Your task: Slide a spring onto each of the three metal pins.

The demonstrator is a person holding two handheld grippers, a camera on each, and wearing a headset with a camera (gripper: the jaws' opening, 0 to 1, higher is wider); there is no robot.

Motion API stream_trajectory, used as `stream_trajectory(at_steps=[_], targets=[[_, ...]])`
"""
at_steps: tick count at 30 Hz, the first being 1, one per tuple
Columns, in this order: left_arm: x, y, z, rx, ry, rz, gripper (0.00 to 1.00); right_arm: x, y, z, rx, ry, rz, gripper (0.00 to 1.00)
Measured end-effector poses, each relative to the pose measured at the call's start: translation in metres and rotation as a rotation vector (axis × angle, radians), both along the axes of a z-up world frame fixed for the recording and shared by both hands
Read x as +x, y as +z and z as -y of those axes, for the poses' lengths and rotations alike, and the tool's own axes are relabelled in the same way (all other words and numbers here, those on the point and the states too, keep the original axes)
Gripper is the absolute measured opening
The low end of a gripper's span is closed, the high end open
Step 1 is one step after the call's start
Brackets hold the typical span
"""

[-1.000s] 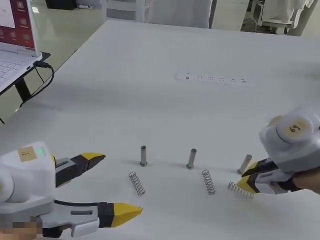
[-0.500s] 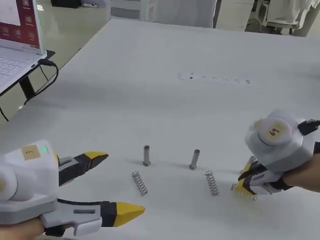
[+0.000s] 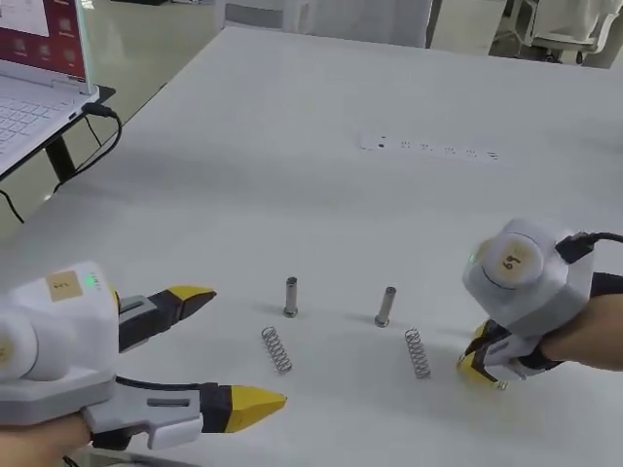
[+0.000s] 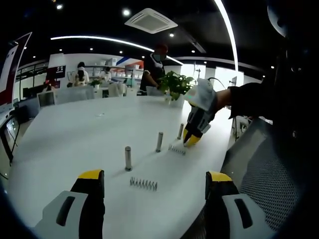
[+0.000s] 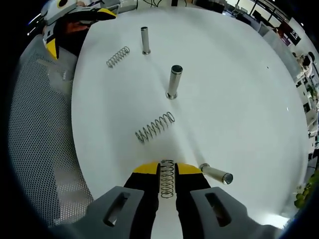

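Two metal pins stand upright mid-table. The third pin sits just right of my right gripper's jaws. One loose spring lies in front of the left pin, and another spring lies beside the middle pin. My right gripper is tipped down at the table and is shut on a third spring, which runs lengthwise between its yellow jaws. My left gripper hovers open at the near left with nothing between its jaws. Ahead of it are all three pins, the nearest pin among them.
A laptop with a black cable sits off the table's far left edge. A white power strip lies further back on the white table. People stand in the background beyond the table's far end.
My right gripper has tipped down and leftward over the rightmost spring, closing around it and hiding the third pin in the head view. The left gripper has barely moved; the head camera shifted.
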State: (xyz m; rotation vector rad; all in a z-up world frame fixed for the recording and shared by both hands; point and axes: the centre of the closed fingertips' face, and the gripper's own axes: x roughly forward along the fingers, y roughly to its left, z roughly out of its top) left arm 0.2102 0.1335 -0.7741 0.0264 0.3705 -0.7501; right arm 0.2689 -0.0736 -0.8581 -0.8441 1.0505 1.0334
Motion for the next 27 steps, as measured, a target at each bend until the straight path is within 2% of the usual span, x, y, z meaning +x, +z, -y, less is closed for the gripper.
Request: stream_trajectory(at_steps=[15, 27], targets=[[0.0, 0.0, 0.001, -0.007, -0.001, 0.001, 0.8, 0.0, -0.002, -0.001, -0.04, 0.025, -0.017, 0.09], [-0.001, 0.0, 0.002, 0.0, -0.011, 0.0, 0.8, 0.006, 0.023, -0.007, 0.032, -0.007, 0.041, 0.09]])
